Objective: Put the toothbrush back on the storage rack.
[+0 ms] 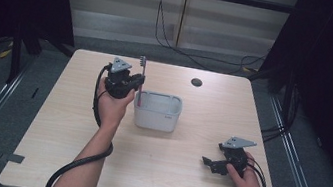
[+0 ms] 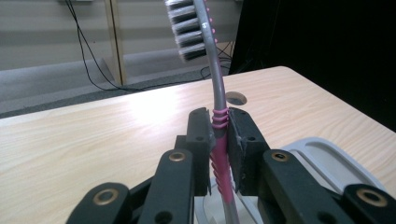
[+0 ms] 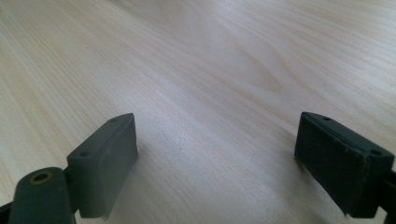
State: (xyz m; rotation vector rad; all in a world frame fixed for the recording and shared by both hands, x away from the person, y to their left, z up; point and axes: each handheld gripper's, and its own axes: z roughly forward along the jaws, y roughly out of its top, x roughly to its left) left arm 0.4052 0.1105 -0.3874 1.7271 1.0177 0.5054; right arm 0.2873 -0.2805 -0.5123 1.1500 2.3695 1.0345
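Observation:
A grey and pink toothbrush stands upright with its bristle head on top. My left gripper is shut on its ribbed pink handle. In the high view the left gripper holds the toothbrush at the left rim of a white rectangular container, the handle's lower end reaching down inside it. My right gripper rests low at the table's front right, open, with nothing between its pads.
The container's rounded rim lies just right of the left jaws. A round cable hole sits in the light wooden table at the back. Cables trail on the floor behind.

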